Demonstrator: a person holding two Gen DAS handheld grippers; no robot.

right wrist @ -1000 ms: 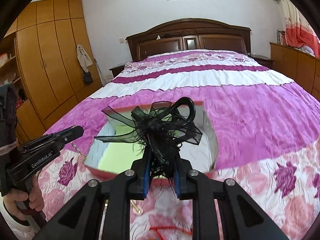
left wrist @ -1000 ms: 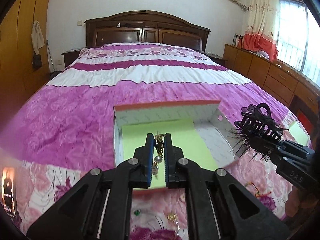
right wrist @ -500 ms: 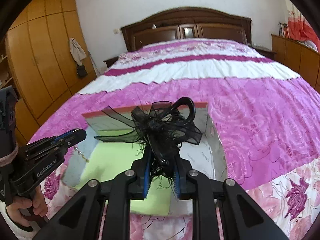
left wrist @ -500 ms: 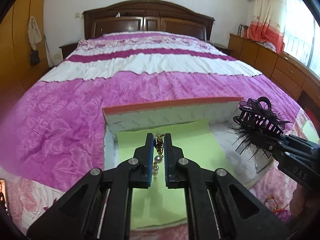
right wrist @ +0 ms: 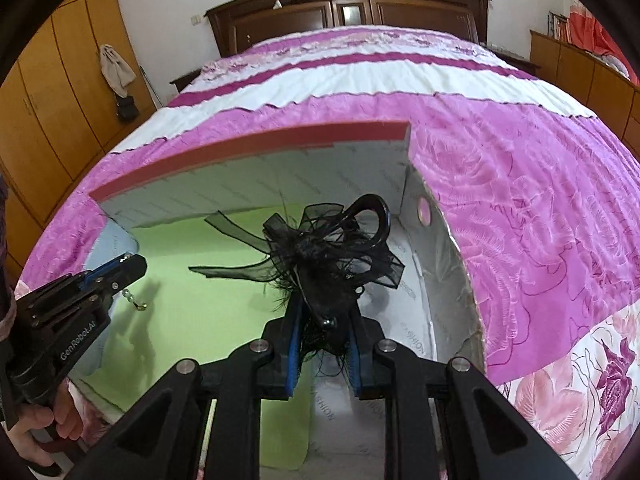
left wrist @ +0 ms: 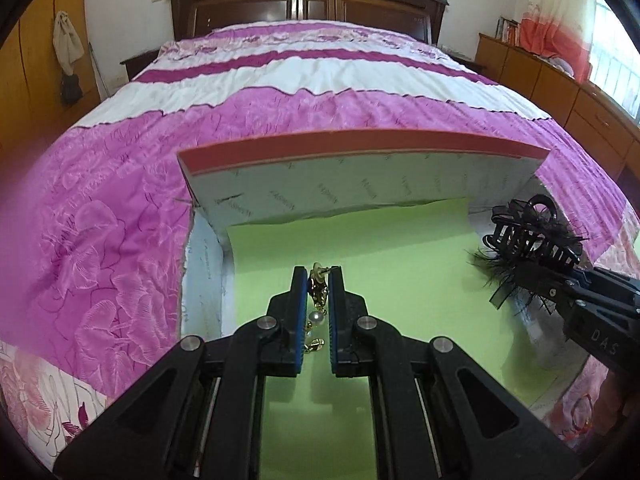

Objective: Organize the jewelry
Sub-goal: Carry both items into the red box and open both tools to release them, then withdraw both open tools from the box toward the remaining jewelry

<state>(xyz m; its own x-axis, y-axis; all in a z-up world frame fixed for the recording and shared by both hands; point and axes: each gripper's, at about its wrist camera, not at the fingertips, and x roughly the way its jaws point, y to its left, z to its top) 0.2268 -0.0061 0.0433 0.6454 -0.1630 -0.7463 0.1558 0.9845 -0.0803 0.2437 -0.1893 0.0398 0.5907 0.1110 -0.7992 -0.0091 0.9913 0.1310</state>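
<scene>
Both claws tilt steeply down over an open box on the bed. The left claw (left wrist: 319, 276) is pinched tight on a gold drop earring (left wrist: 318, 300); its post and disc stick out past the fingertips, and the rest hangs back between the blue pads (left wrist: 299, 312), long axis running along the fingers, with a pearl (left wrist: 316, 317) and a gold leaf charm lower down. In the right wrist view that same claw (right wrist: 128, 266) comes in from the left, gripped by a hand (right wrist: 44, 428) at the bottom corner, the beaded end of the earring dangling under its tip above the box floor. The right claw (right wrist: 322, 320) stands narrow, clamped on a black hair claw clip (right wrist: 332, 264) trimmed with sheer ribbon and feathers; the clip stands up out of the jaws, its curved handle loop uppermost and leaning toward the box's right wall. Beyond them lies the lime green liner (left wrist: 384, 280) of the box, then the box's (left wrist: 360, 184) grey printed far wall with a red rim, and farther off the pink and white bedspread (left wrist: 320, 76) and dark wooden headboard (left wrist: 308, 4).
</scene>
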